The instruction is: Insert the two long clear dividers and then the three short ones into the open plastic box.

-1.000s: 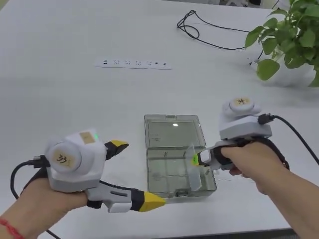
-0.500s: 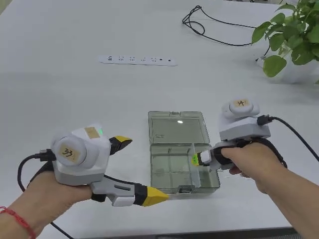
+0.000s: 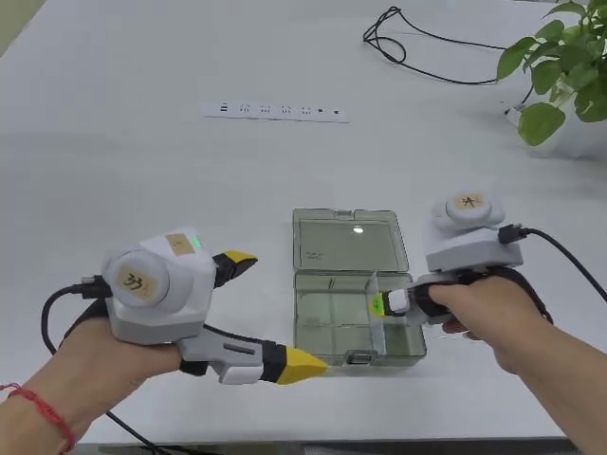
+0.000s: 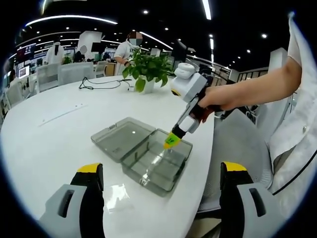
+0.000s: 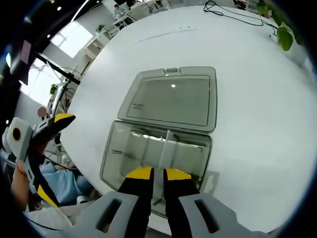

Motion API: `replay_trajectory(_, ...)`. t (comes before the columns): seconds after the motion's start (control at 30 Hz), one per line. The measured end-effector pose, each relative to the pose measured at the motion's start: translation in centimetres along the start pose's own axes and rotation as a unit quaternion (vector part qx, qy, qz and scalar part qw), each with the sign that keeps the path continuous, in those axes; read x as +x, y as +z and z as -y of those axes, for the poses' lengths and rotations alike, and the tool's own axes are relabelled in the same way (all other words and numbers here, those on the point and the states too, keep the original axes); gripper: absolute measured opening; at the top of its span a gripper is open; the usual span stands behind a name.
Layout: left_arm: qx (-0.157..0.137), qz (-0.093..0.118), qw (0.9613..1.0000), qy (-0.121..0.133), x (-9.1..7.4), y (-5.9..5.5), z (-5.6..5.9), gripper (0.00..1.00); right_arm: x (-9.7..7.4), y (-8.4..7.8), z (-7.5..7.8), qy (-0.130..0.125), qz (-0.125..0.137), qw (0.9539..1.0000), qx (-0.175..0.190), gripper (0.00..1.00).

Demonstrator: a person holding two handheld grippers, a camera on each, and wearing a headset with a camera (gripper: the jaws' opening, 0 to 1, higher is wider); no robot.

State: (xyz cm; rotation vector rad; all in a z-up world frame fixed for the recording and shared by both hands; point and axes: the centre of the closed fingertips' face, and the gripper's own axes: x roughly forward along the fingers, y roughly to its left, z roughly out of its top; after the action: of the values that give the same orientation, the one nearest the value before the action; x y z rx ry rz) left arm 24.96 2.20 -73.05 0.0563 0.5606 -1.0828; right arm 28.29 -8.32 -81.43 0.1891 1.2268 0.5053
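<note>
The white surface (image 3: 142, 171) is smooth, and the plastic box (image 3: 313, 327) lies on it near the front edge. Its lid is folded flat away from the person and nothing pins it down. That looks like the biggest risk: if the right claw (image 3: 381, 305) presses down or sideways while seating its part, the whole box (image 5: 121, 148) could skate or pivot on the surface.

The left claw (image 3: 270, 311) hangs just to the left of the box. Its jaws are spread wide and hold nothing, so it does not brace the box. In the left gripper view that claw (image 4: 161, 171) frames the box (image 4: 129, 141) without touching it.

The right claw (image 5: 158, 173) is clenched on the clear divider (image 5: 166, 146), pinching its top edge inside the base, right of centre. The next risk is smaller. The pinch is at one spot on a thin, slick sheet, so the divider (image 3: 377, 334) could rotate in the grip, go down crooked and jam against a wall instead of dropping into its slots. Clear plastic on clear plastic also makes the slots hard to see, so a wrong slot is easy to pick.

The divider stands on edge, close to upright. Its long axis runs from the hinge side toward the latch wall nearest the person. I cannot tell whether its lower edge has reached the floor of the box.
</note>
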Motion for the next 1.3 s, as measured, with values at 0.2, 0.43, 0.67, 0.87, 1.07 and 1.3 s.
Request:
replay_trajectory(0.2, -0.004, 0.003, 0.9999, 0.011, -0.3, 0.1, 0.4, 1.00, -0.1, 0.2, -0.3, 0.009, 0.010, 0.9996, -0.024, 0.09)
replay_trajectory(0.43, -0.008, 0.004, 0.9998, 0.018, -0.4, 0.0, 0.7, 1.00, -1.9, 1.0, -1.0, 0.031, 0.035, 0.9985, -0.030, 0.09)
replay_trajectory(0.67, -0.009, 0.007, 0.9995, 0.028, -0.6, 0.1, 0.9, 1.00, -4.0, 1.4, -0.9, 0.036, 0.070, 0.9957, -0.049, 0.13)
replay_trajectory(0.87, -0.021, 0.014, 0.9987, 0.045, -1.1, 0.3, 0.4, 1.00, -6.0, 1.3, -0.6, 0.044, 0.101, 0.9918, -0.066, 0.17)
replay_trajectory(1.07, -0.026, 0.020, 0.9975, 0.062, -1.4, 0.6, 0.1, 0.99, -8.3, 1.3, -0.8, 0.054, 0.136, 0.9850, -0.091, 0.22)
replay_trajectory(1.3, -0.032, 0.024, 0.9962, 0.077, -1.5, 0.9, 0.1, 0.98, -10.1, 1.3, -0.5, 0.067, 0.163, 0.9760, -0.128, 0.29)
